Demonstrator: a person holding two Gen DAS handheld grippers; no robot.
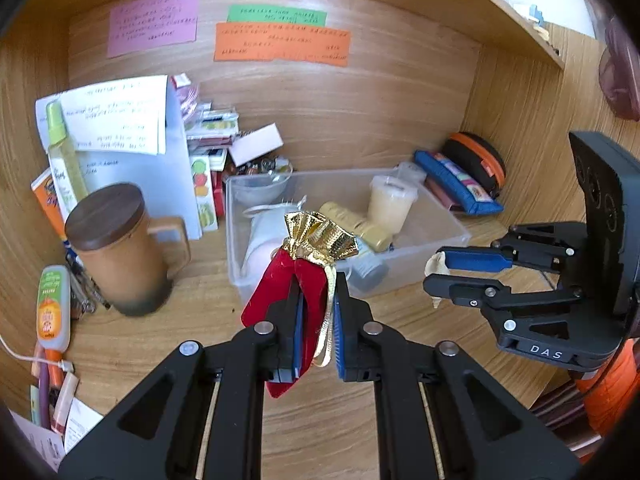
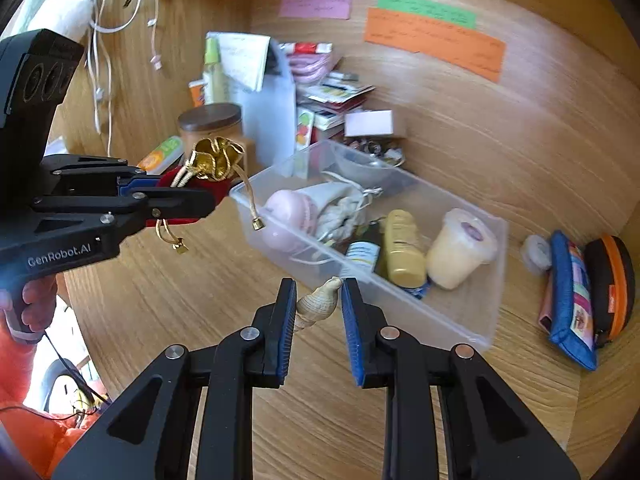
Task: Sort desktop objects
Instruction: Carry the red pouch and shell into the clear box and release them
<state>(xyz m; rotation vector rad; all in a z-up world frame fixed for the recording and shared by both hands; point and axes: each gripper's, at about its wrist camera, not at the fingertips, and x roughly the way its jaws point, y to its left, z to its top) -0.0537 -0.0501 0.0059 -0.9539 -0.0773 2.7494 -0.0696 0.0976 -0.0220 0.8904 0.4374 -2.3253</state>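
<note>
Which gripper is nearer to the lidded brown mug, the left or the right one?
Left. The left gripper, holding the red pouch, is just right of the brown mug. The right gripper, holding the shell, is farther right, by the clear bin.

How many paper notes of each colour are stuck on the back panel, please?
Pink note: 1
Green note: 1
Orange note: 1
Total: 3

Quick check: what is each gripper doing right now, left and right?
Left gripper: jaws shut on the red pouch with the gold top.
Right gripper: jaws shut on the seashell.
</note>
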